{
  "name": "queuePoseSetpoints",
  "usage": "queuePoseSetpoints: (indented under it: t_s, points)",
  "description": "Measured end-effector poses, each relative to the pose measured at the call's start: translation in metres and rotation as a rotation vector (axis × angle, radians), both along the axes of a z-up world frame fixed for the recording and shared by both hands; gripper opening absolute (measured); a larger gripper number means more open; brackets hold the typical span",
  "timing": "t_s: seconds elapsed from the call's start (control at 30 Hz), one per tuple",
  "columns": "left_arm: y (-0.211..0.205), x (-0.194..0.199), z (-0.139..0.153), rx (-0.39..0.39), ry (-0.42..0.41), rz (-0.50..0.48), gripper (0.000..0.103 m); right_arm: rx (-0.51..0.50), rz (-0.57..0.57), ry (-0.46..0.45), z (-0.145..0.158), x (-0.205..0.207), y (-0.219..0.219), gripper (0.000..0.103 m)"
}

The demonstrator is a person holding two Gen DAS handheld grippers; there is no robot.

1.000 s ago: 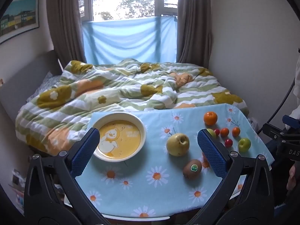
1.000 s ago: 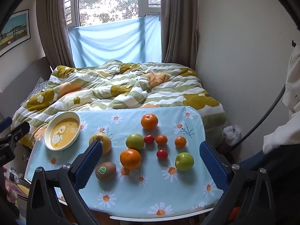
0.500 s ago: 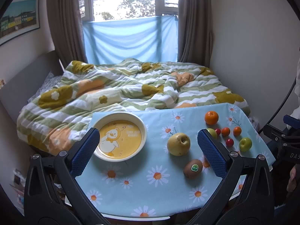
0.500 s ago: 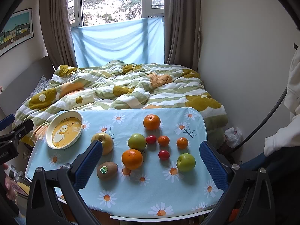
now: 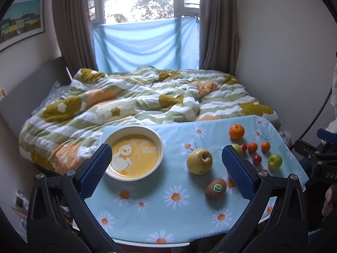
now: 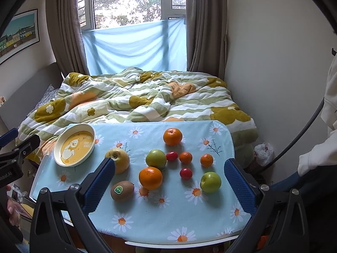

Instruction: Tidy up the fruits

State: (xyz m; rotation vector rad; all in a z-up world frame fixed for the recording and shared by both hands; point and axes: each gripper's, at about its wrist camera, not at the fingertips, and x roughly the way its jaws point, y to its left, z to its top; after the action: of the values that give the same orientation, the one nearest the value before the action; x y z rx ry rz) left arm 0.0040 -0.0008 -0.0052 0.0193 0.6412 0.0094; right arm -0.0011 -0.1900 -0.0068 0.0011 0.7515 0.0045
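Note:
A white bowl (image 5: 134, 154) with a yellow duck bottom sits empty at the table's left; it also shows in the right wrist view (image 6: 74, 144). Fruits lie loose on the daisy cloth: a yellow pear (image 5: 199, 161), a kiwi (image 5: 215, 188), a big orange (image 6: 150, 178), a far orange (image 6: 172, 136), two green apples (image 6: 210, 182) (image 6: 156, 158), small tangerines (image 6: 185, 157) and cherry tomatoes (image 6: 186, 173). My left gripper (image 5: 166, 168) is open and empty, held above the table's front. My right gripper (image 6: 169, 181) is open and empty, held above the fruit cluster.
The small table (image 6: 147, 221) with a light blue cloth stands against a bed with a striped quilt (image 6: 137, 99). A wall is close on the right. The other gripper's body shows at each view's edge (image 5: 316, 160) (image 6: 12, 154).
Both grippers have drifted slightly; the table scene has shifted a little in each view. Nothing was taken hold of or moved.

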Motion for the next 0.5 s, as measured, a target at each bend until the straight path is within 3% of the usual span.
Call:
queuePoseSetpoints:
  t_s: [0.5]
  points:
    - [-0.0018, -0.0014, 0.0012, 0.001, 0.001, 0.001, 0.103, -0.017, -0.001, -0.005, 0.0026, -0.0009, -0.0018, 0.103]
